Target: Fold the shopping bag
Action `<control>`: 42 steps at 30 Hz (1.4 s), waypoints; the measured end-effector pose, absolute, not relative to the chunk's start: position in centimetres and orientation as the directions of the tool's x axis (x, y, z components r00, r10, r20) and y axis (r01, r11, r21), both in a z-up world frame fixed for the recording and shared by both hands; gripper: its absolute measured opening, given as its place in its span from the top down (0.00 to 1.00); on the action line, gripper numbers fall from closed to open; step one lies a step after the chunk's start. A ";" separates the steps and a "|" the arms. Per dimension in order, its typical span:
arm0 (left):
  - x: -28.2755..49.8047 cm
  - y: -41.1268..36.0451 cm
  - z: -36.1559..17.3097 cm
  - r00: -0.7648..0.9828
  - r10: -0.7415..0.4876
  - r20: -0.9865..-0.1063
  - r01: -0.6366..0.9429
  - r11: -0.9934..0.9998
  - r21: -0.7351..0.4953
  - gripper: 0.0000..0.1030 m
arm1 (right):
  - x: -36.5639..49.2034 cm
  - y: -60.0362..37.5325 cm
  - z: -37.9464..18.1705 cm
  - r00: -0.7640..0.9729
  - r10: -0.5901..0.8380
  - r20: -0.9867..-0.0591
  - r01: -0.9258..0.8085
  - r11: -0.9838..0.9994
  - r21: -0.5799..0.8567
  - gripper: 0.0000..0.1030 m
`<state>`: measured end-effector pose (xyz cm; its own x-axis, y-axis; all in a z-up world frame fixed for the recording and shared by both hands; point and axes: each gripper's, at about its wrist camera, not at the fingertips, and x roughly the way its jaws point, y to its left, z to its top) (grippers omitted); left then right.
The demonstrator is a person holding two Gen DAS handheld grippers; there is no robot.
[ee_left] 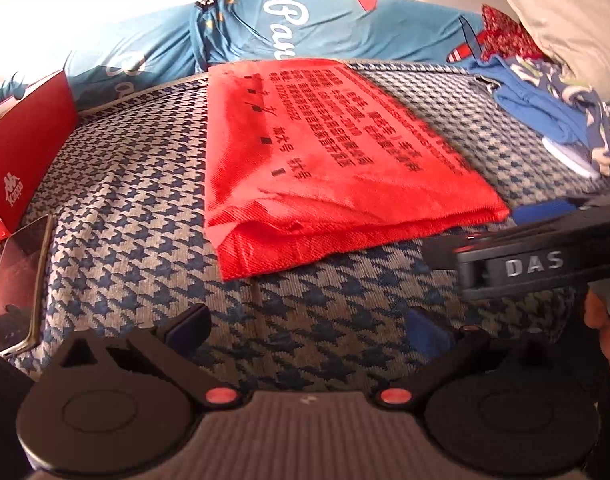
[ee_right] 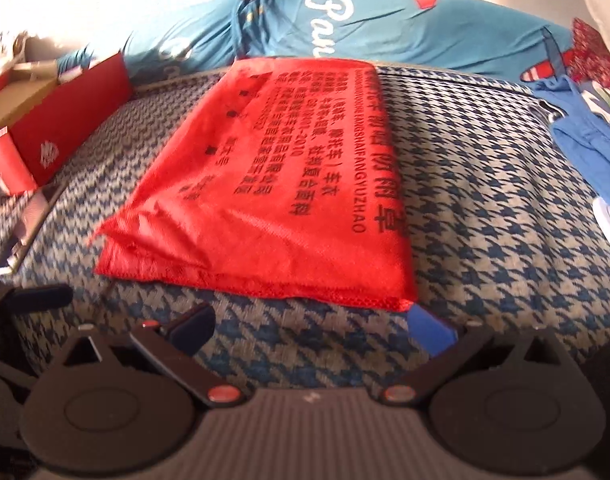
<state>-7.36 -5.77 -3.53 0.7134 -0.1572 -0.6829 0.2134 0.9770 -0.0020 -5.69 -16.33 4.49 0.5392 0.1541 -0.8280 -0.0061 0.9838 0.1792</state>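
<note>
My left hand-held gripper (ee_left: 309, 328) hovers low over the houndstooth bedspread (ee_left: 125, 200), jaws spread wide and holding nothing, a short way back from the near edge of the red shopping bag (ee_left: 329, 168). My right hand-held gripper (ee_right: 313, 330) is likewise wide open and empty; its blue-padded finger (ee_right: 431, 330) sits just beside the bag's near right corner, and I can't tell from the blur whether it touches the fabric.

The bag lies flat on the bed, roughly in the middle of the bedspread, running away from me toward the teal bedding (ee_left: 265, 32) at the far side. It reads as a long, narrow panel with black printed text facing up. At the near end I can see stacked layers and a loose flap on the left corner, so I judge it has already been folded lengthwise at least once. What's left, as I see it, is to shorten the strip end over end and tidy that raised corner.

A red Kappa box (ee_left: 29, 148) and a phone (ee_left: 17, 292) sit well off to the left, and crumpled blue clothes (ee_left: 545, 120) lie to the right, all apart from the bag.
</note>
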 end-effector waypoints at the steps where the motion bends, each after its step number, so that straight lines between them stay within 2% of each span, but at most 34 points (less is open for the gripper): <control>1: -7.2 -5.7 -3.4 0.712 -0.151 -0.686 0.205 0.979 -0.003 0.00 | -5.9 -16.5 4.7 0.547 0.158 -0.822 0.001 0.982 0.189 0.00; 7: -6.5 -5.9 -2.1 0.708 -0.086 -0.701 0.169 0.984 0.051 0.00 | -6.0 -17.5 5.6 0.570 0.183 -0.801 0.013 0.973 0.232 0.00; 13: -5.6 -5.1 -0.7 0.690 -0.054 -0.722 0.108 0.994 0.029 0.00 | -4.5 -19.0 6.6 0.585 0.189 -0.789 -0.001 0.973 0.232 0.00; 22: -4.4 -5.4 2.0 0.741 -0.007 -0.671 0.059 0.997 0.054 0.00 | 0.7 -22.6 7.9 0.591 0.242 -0.769 -0.108 0.969 0.222 0.00; 24: -3.8 -5.8 2.4 0.740 -0.013 -0.672 0.063 0.997 0.050 0.00 | 2.2 -23.5 7.6 0.598 0.221 -0.770 -0.102 0.974 0.200 0.00; 30: -2.2 -7.0 3.1 0.732 -0.010 -0.682 0.061 0.997 0.050 0.00 | 4.2 -26.4 5.0 0.605 0.219 -0.765 0.062 0.946 0.320 0.00; 34: -1.3 -7.5 3.0 0.719 0.008 -0.694 0.047 0.997 0.061 0.00 | 3.9 -26.2 5.1 0.640 0.208 -0.740 0.027 0.956 0.292 0.00; 42: 0.5 -7.9 1.6 0.673 0.063 -0.737 -0.003 0.997 0.083 0.00 | 4.1 -26.1 4.7 0.624 0.215 -0.752 0.025 0.956 0.293 0.00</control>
<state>0.54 -7.90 1.62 0.6731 0.0629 -0.7369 -0.0026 0.9966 0.0828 4.15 -26.09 4.68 0.6236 0.2145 -0.7517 0.0248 0.9557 0.2933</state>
